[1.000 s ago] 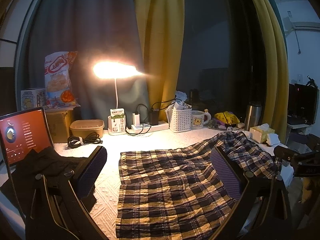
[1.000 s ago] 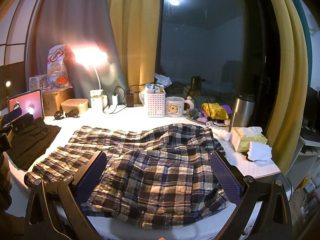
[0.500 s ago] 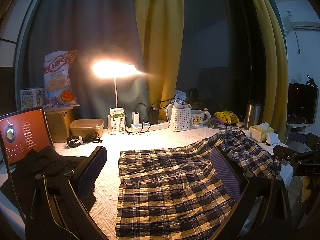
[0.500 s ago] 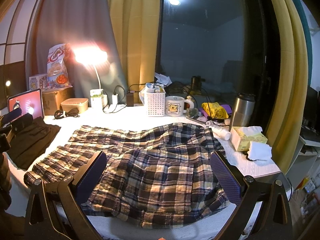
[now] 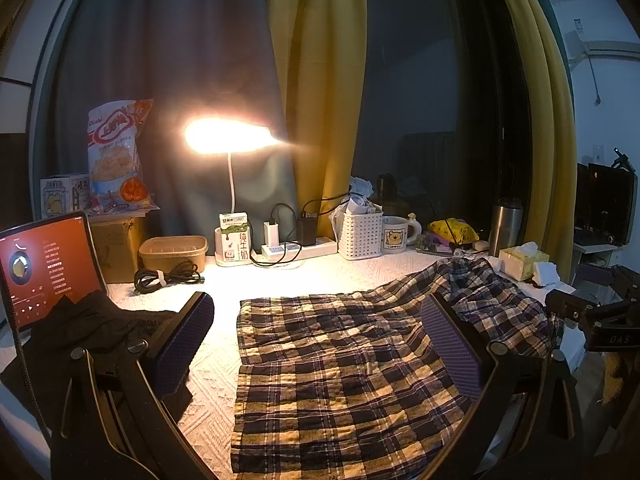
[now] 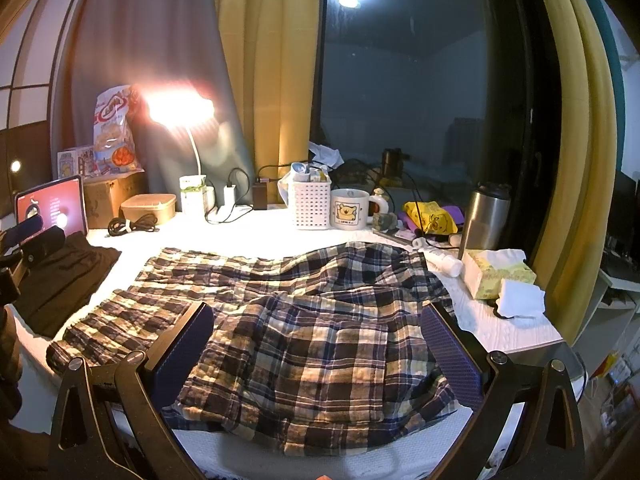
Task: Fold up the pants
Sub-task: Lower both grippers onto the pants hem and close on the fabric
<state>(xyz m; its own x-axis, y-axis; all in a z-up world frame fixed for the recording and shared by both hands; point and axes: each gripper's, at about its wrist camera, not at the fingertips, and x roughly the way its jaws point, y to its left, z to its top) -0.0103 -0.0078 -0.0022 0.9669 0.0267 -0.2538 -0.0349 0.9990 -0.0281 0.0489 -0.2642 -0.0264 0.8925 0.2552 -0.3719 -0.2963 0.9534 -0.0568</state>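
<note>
Between both grippers' wide-spread jaws, the plaid pants (image 6: 304, 320) lie flat on the white table (image 6: 512, 332), ungripped.

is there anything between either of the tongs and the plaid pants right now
Nothing visible. The left tongs and the right tongs both hang open right over the plaid pants, with only fabric between the fingers. The black garment lies to the left, and the tissue box sits beyond the right edge.
</note>
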